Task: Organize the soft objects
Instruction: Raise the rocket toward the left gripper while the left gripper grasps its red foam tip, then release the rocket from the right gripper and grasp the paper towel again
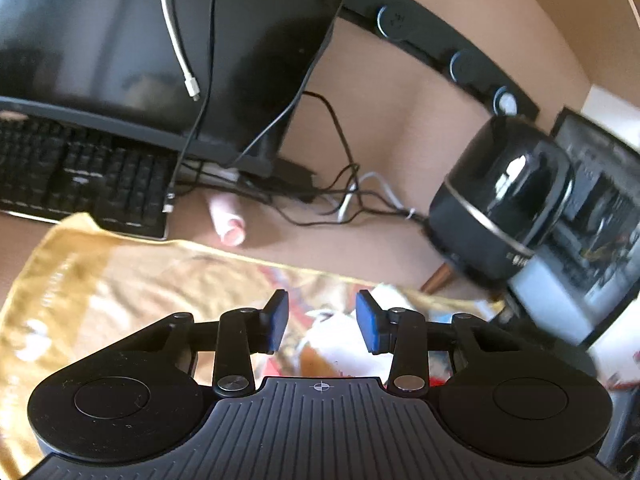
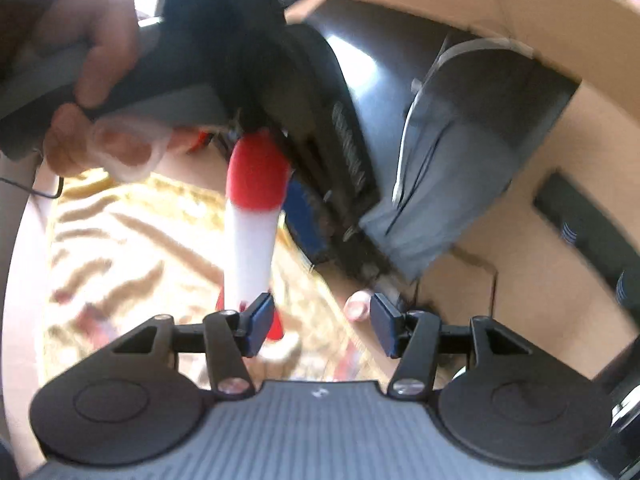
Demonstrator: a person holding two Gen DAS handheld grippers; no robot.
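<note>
A plush rocket [image 2: 250, 236], white with a red nose and red fins, lies on a golden patterned towel [image 2: 132, 240]. My right gripper [image 2: 320, 324] is open just above the towel, and its left fingertip is beside the rocket's tail. The rocket is not between the jaws. In the right wrist view a hand [image 2: 92, 80] holds the left gripper above the rocket's nose. In the left wrist view my left gripper [image 1: 322, 320] is open over the towel [image 1: 120, 288], with blurred white, orange and red plush [image 1: 332, 336] showing below the gap.
A black monitor [image 1: 160, 40], keyboard [image 1: 80, 176] and tangled cables [image 1: 340, 196] stand behind the towel. A black round speaker [image 1: 500, 196] and a computer case [image 1: 592, 216] are at the right. A small pink cylinder [image 1: 228, 224] lies on the desk. A grey cloth [image 2: 432, 184] hangs at the right.
</note>
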